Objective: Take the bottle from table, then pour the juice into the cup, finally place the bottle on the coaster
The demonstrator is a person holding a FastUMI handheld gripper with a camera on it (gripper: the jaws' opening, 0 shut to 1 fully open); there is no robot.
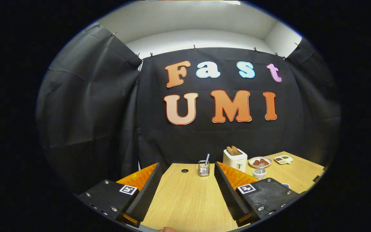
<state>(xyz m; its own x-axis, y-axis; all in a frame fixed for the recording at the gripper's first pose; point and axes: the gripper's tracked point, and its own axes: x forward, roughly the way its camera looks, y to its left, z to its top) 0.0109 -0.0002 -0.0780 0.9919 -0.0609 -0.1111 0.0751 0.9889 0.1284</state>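
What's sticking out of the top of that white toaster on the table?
Two browned slices of toast stand up out of the toaster; their lower parts are hidden inside its slots. The gripper is well short of it, jaws wide open and holding nothing, above the table.

Your right finger [233,180] hides the toaster's [235,159] near left corner and part of the small bottle [259,171] beside it. What fills the bowl [260,162] and the far tray [283,159] is too small to tell. The table [185,199] is cut off on the right
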